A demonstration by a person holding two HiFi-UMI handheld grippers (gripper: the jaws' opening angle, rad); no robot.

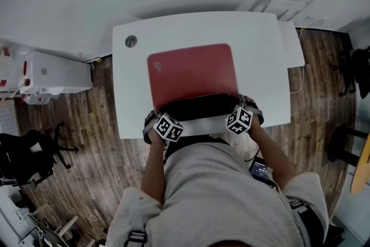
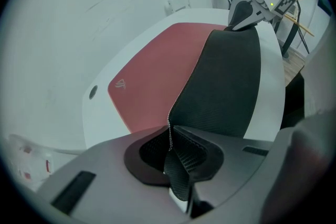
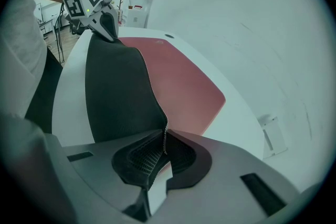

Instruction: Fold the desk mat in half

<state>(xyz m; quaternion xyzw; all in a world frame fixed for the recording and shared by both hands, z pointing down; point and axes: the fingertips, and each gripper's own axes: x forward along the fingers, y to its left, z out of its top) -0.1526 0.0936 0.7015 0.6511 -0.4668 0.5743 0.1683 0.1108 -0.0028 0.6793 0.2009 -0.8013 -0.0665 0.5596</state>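
Observation:
A red desk mat (image 1: 191, 72) with a black underside (image 1: 199, 106) lies on the white desk (image 1: 130, 107). Its near edge is lifted and curled up, so the black side faces me. My left gripper (image 1: 157, 115) is shut on the mat's near left corner, and the stitched black corner is pinched between its jaws (image 2: 170, 134). My right gripper (image 1: 241, 103) is shut on the near right corner (image 3: 165, 139). Each gripper view shows the other gripper across the raised edge: the right gripper (image 2: 247, 10) and the left gripper (image 3: 105, 21). The far half of the mat (image 2: 157, 76) stays flat.
A round cable hole (image 1: 131, 41) sits at the desk's far left corner. A white cabinet (image 1: 52, 72) and a dark chair (image 1: 26, 153) stand on the wooden floor to the left. A stool (image 1: 347, 142) stands at the right. The wall is just beyond the desk.

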